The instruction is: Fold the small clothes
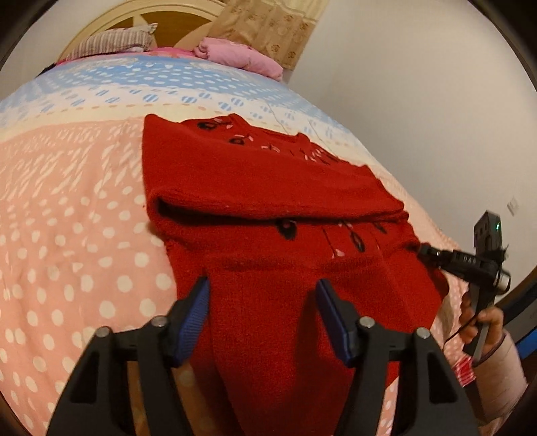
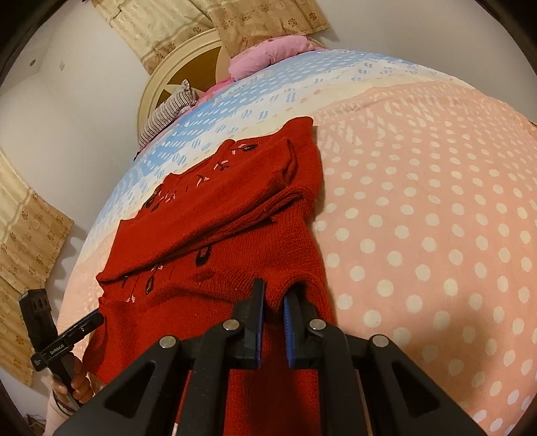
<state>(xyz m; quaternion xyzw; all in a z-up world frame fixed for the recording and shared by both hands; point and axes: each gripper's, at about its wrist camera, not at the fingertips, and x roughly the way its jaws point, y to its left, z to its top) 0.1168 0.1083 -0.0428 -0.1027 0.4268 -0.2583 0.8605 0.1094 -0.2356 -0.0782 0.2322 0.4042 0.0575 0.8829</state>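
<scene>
A small red knitted sweater (image 1: 268, 187) with black and pink embroidery lies on the bed, its far part folded over in a flap. In the left wrist view my left gripper (image 1: 263, 285) is open, its blue-padded fingers (image 1: 194, 312) wide apart above the sweater's near part. My right gripper (image 1: 426, 251) shows at the right edge, at the sweater's corner. In the right wrist view the sweater (image 2: 214, 228) fills the middle, and my right gripper (image 2: 273, 295) is shut on a raised fold of red knit. The left gripper (image 2: 95, 317) shows at the lower left edge.
The bed has a pink polka-dot quilt (image 1: 67, 234) with a blue and white band (image 1: 141, 80) farther off. A striped pillow (image 1: 117, 42), a pink bundle (image 1: 241, 55) and a wooden headboard (image 1: 161, 20) lie at the far end. White wall (image 1: 419, 100) at right.
</scene>
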